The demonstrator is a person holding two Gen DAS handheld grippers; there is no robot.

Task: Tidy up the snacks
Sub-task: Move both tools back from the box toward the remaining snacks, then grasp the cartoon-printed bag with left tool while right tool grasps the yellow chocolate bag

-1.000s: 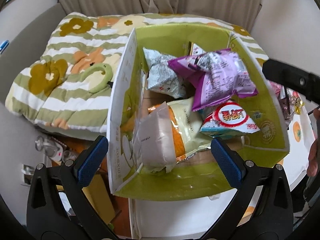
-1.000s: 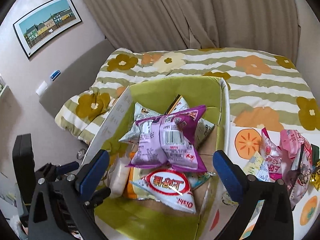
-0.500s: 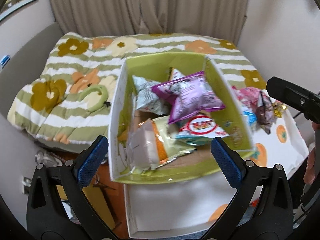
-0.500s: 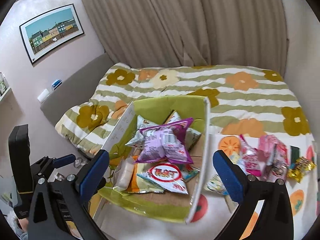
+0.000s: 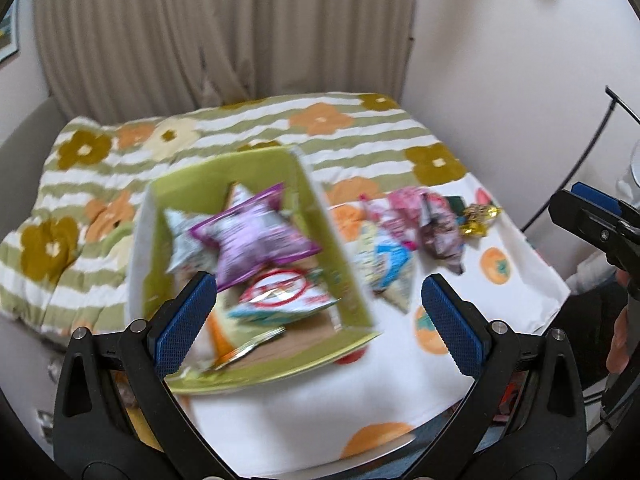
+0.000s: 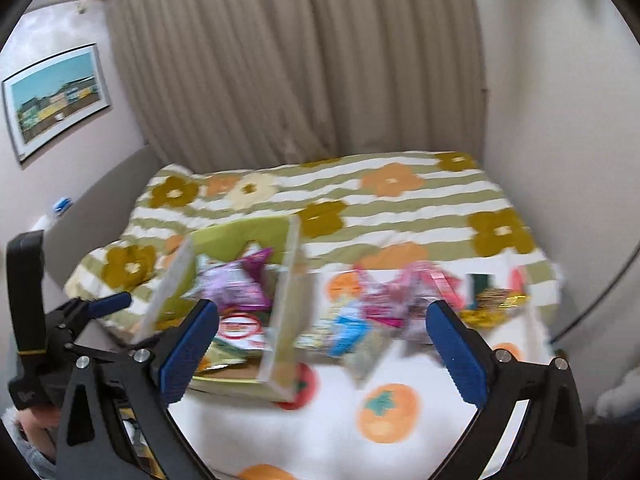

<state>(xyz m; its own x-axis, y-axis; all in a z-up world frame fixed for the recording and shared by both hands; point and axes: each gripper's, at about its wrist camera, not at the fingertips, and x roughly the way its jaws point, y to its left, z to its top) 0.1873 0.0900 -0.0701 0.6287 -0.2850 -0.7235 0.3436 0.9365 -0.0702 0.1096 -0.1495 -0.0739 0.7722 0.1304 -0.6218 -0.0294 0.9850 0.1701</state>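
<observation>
A green cardboard box (image 5: 344,280) (image 6: 282,344) stands on a white cloth with orange fruit prints. It holds several snack packs, with a purple bag (image 5: 256,240) (image 6: 232,284) on top and a red-and-white pack (image 5: 280,292) below it. A loose heap of snacks (image 5: 416,224) (image 6: 384,300) lies on the cloth to the right of the box, with gold-wrapped sweets (image 5: 478,220) at its far end. My left gripper (image 5: 316,316) is open and empty, above the box's near edge. My right gripper (image 6: 324,344) is open and empty, above the box's right wall and the heap. Both views are blurred.
A bed with a green-striped flower quilt (image 5: 100,184) (image 6: 392,200) lies behind the box. Beige curtains (image 6: 300,60) hang behind the bed, and a framed picture (image 6: 56,100) is on the left wall. A person's hand (image 5: 618,344) shows at the right edge of the left wrist view.
Both grippers have pulled back and up from the box and swung right. The box looks smaller and the loose snack heap on the cloth has come into view. Both stay open.
</observation>
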